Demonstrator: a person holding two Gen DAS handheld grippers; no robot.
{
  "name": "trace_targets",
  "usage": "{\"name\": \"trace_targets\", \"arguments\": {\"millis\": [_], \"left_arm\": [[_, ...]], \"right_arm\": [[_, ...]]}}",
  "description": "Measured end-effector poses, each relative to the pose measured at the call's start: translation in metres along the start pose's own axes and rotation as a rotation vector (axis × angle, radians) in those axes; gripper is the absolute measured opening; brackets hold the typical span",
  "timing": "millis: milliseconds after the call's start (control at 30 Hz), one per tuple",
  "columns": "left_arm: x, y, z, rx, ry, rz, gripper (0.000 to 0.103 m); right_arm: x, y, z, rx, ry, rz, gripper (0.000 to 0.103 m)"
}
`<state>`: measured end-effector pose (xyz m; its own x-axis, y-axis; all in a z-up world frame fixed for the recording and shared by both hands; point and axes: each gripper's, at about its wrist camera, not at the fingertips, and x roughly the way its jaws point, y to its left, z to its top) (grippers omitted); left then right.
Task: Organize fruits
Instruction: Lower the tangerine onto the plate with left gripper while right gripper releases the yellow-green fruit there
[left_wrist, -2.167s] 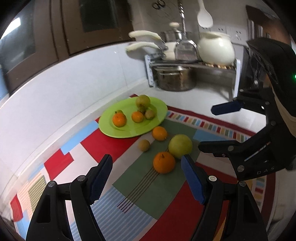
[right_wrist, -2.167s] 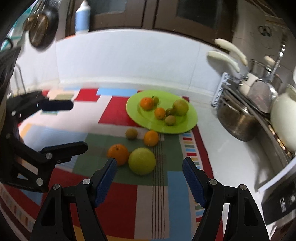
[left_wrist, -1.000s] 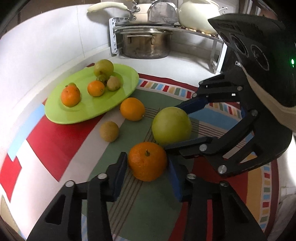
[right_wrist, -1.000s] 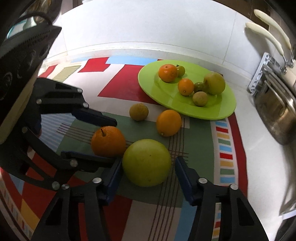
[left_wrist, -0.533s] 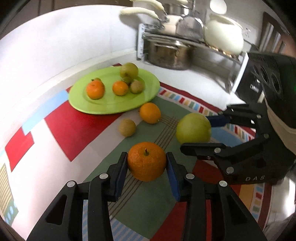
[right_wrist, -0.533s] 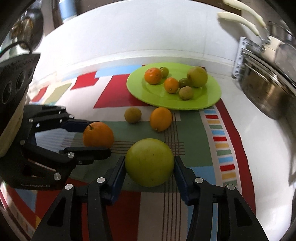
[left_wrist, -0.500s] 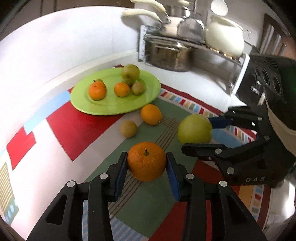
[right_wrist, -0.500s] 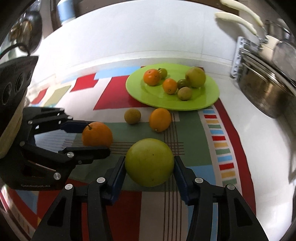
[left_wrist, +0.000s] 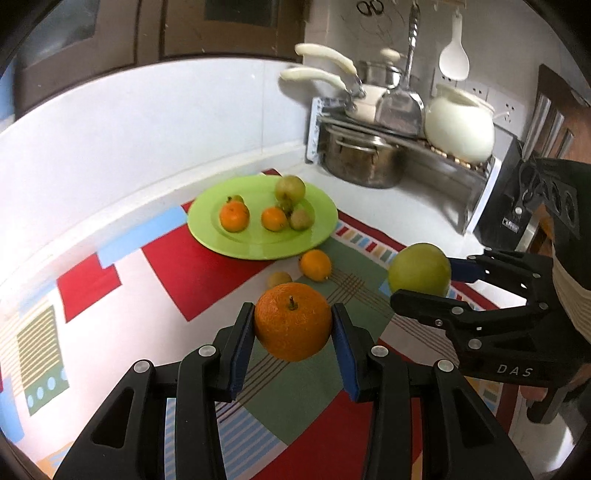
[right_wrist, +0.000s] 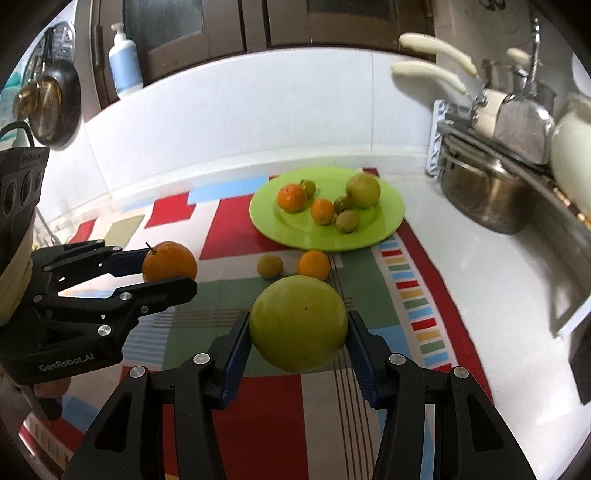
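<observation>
My left gripper (left_wrist: 293, 323) is shut on a large orange (left_wrist: 291, 321) and holds it clear above the patchwork mat (left_wrist: 159, 273). My right gripper (right_wrist: 298, 325) is shut on a big green fruit (right_wrist: 298, 323), also lifted; in the left wrist view that gripper (left_wrist: 421, 275) hangs at the right with the green fruit (left_wrist: 419, 269). The left gripper (right_wrist: 168, 264) with its orange (right_wrist: 169, 261) shows at the left of the right wrist view. A lime-green plate (left_wrist: 236, 242) holds several small fruits. A small orange (left_wrist: 315, 265) and a little brown fruit (left_wrist: 279, 278) lie on the mat in front of the plate.
A steel pot (left_wrist: 360, 158) sits under a dish rack (left_wrist: 465, 170) with pans and a white pot (left_wrist: 460, 129) at the back right. White tiled wall runs behind the plate. A pump bottle (right_wrist: 125, 62) and a hanging pan (right_wrist: 51, 103) are at the back left.
Both grippers closed on their fruits and rose off the mat; the orange and the green fruit now hang in the air, farther apart than before.
</observation>
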<state>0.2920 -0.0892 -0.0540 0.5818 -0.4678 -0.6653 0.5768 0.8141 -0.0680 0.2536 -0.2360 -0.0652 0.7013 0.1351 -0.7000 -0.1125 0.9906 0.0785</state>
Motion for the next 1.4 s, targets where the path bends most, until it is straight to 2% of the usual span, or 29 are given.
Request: {"name": "trace_targets", "arguments": {"millis": [233,533,967,1400], "left_arm": [[-0.023,0.001,0.010,-0.026,-0.064,0.022,0.040],[-0.047,-0.005,0.036,0.004,-0.162,0.047,0.040],[-0.048,0.006,0.085,-0.024,-0.193,0.056,0.040],[-0.018,0.029,0.130,-0.019,-0.185,0.076,0.040]], "right_arm": [[-0.022,0.004,0.012,0.029,-0.067,-0.017,0.051],[-0.049,0.003,0.036,0.044,-0.166,-0.047,0.051],[-0.061,-0.006,0.084,0.053,-0.241,-0.082,0.051],[-0.032,-0.021,0.130,0.017,-0.245,-0.066,0.051]]}}
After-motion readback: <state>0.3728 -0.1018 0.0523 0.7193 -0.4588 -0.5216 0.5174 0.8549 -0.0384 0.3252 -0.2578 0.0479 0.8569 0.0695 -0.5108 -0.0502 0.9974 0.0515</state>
